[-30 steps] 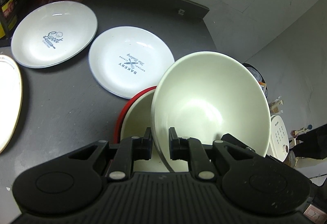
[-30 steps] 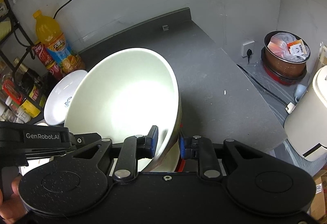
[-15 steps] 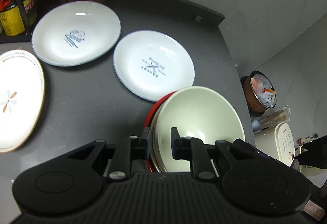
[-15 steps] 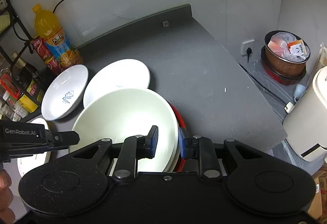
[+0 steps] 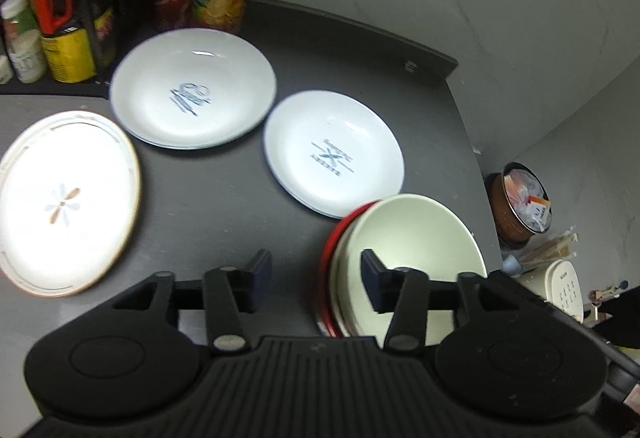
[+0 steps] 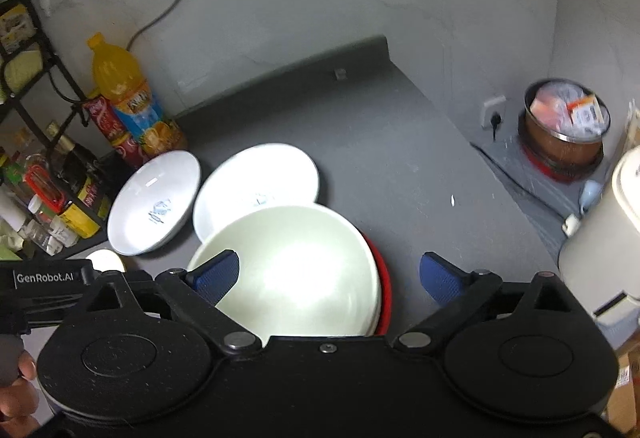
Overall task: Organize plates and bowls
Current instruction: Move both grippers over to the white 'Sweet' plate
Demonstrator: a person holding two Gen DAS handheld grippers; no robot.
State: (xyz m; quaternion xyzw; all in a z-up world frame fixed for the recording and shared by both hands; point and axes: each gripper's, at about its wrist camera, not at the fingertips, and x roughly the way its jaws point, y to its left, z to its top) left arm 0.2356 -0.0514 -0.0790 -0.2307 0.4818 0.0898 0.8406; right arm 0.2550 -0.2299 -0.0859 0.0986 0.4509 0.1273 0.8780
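The left hand-held gripper (image 5: 312, 278) has its jaws spread wide and grips nothing; its right finger overlaps the cream bowl (image 5: 412, 246) in view (contact unclear). The right hand-held gripper (image 6: 328, 276) gapes just as wide, empty, straddling the same bowl (image 6: 296, 270). That bowl sits nested in a red-rimmed bowl (image 5: 332, 238) at the lower right of the dark bench (image 5: 208, 198). Beyond lie 3 plates: a lettered plate (image 5: 334, 154) just beside the stack, a deeper plate (image 5: 192, 88) upper centre, a gold-rimmed plate (image 5: 64, 204) at left.
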